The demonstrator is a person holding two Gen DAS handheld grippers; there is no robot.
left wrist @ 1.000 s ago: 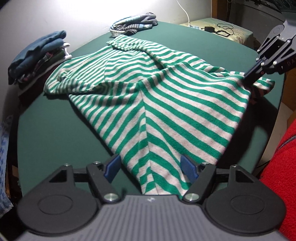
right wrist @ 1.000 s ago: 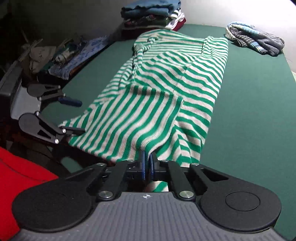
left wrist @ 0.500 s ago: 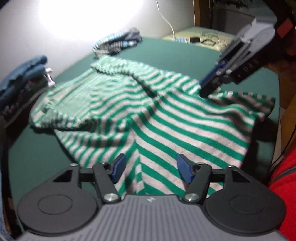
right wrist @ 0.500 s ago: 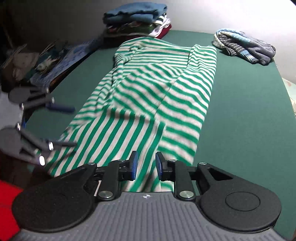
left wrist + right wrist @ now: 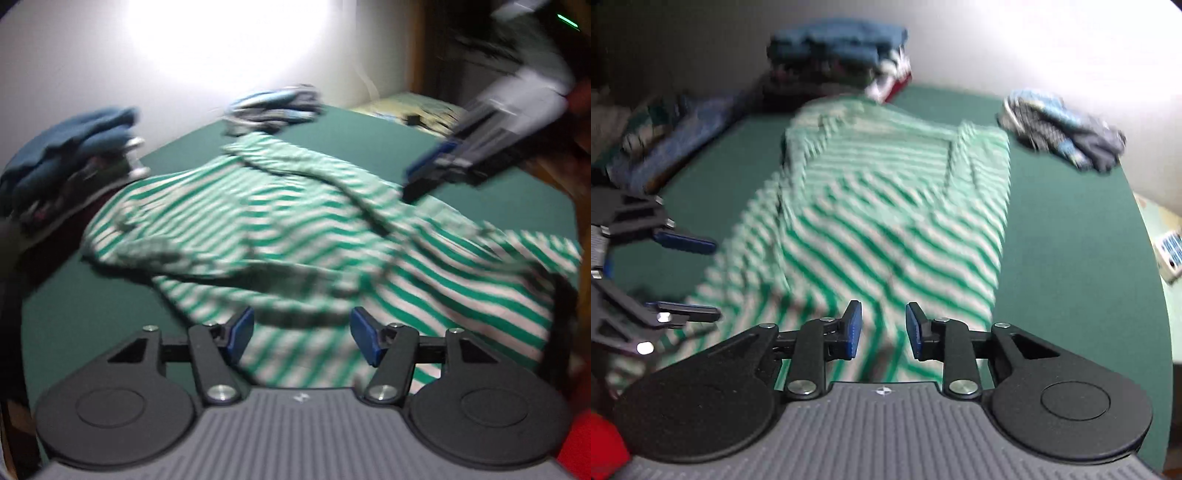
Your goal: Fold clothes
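We are hovering both grippers, left gripper (image 5: pixel 301 339) and right gripper (image 5: pixel 882 330), jaws apart, gripping nothing. Striped shirt (image 5: pixel 886 221) is lying just ahead: likely soft, light, floppy. We are judging its near hem the best hold.

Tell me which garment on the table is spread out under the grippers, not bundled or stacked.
The green-and-white striped shirt. It lies spread across the table; the blue-grey bundle sits crumpled at the far right, and the stack of clothes is folded at the far edge.
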